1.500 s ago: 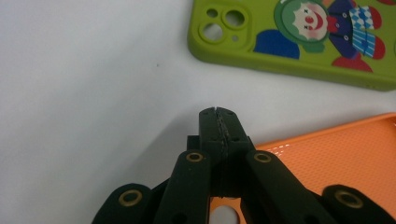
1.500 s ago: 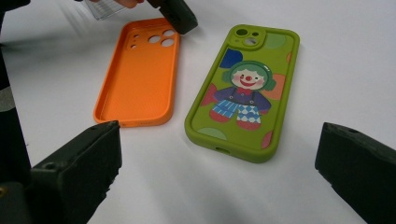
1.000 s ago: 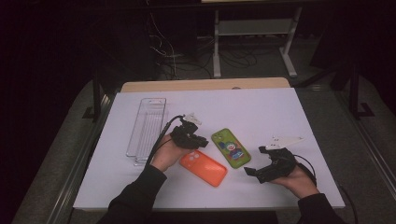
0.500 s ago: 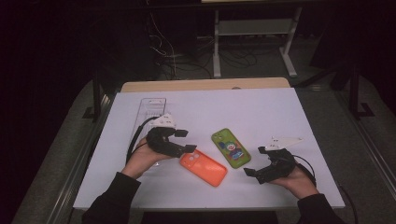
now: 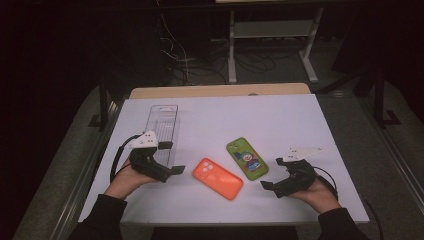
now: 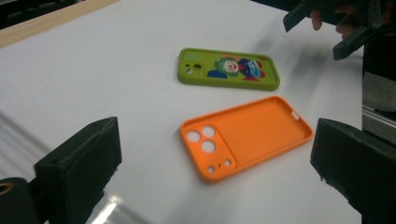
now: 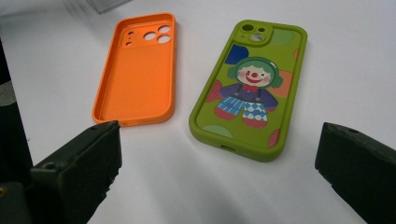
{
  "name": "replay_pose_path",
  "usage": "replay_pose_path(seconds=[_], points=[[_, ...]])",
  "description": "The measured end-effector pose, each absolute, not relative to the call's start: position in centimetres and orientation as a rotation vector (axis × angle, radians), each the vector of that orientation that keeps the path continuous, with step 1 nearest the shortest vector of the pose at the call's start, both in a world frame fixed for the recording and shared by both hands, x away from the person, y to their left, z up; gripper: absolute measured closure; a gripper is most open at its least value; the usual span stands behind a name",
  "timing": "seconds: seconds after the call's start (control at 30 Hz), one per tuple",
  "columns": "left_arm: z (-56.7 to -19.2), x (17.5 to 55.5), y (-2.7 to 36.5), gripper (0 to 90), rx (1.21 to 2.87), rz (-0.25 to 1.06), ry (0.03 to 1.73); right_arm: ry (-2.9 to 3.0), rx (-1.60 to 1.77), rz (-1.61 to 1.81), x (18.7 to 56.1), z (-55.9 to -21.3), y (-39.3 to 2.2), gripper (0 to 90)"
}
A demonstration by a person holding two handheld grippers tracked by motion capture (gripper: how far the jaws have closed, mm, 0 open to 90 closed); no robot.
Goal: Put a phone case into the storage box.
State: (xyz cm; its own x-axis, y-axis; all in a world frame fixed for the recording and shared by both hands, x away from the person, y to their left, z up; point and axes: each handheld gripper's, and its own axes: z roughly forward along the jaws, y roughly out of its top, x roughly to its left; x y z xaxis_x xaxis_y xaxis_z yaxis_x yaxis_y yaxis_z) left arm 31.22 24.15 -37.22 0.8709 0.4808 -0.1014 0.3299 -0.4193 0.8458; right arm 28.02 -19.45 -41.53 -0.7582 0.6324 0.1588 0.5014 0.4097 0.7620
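Note:
An orange phone case [image 5: 218, 178] [image 6: 247, 135] [image 7: 137, 70] lies hollow side up at the middle front of the white tabletop. Just right of it lies a green phone case [image 5: 246, 158] [image 6: 229, 69] [image 7: 250, 91] with a clown picture facing up. My left gripper [image 5: 172, 158] [image 6: 217, 163] sits left of the orange case, apart from it. Its jaws have just been opening and stand wide with nothing gripped. My right gripper [image 5: 272, 174] [image 7: 215, 168] rests open to the right of the green case, pointing at both cases.
A clear plastic tray [image 5: 163, 125] lies lengthwise behind the left gripper. The white tabletop [image 5: 260, 115] ends at a wooden strip [image 5: 220, 91] at the far side. Beyond it stand a metal frame [image 5: 270, 30] and floor cables.
The left hand has drawn back to the left, away from the orange case, and its jaws have spread apart. The right hand and both cases stayed put.

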Motion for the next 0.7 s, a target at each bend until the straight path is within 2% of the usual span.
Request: replay_pose_path(seconds=[0.3,0.7], points=[[-38.9,30.6,25.4,0.3,2.046,0.146,0.595,2.502,1.025,1.245,27.9,-41.4,-19.2,0.0],[-38.7,30.6,25.6,0.0,2.052,0.161,0.599,2.534,1.041,1.163,27.7,-40.4,-17.6,0.0]])
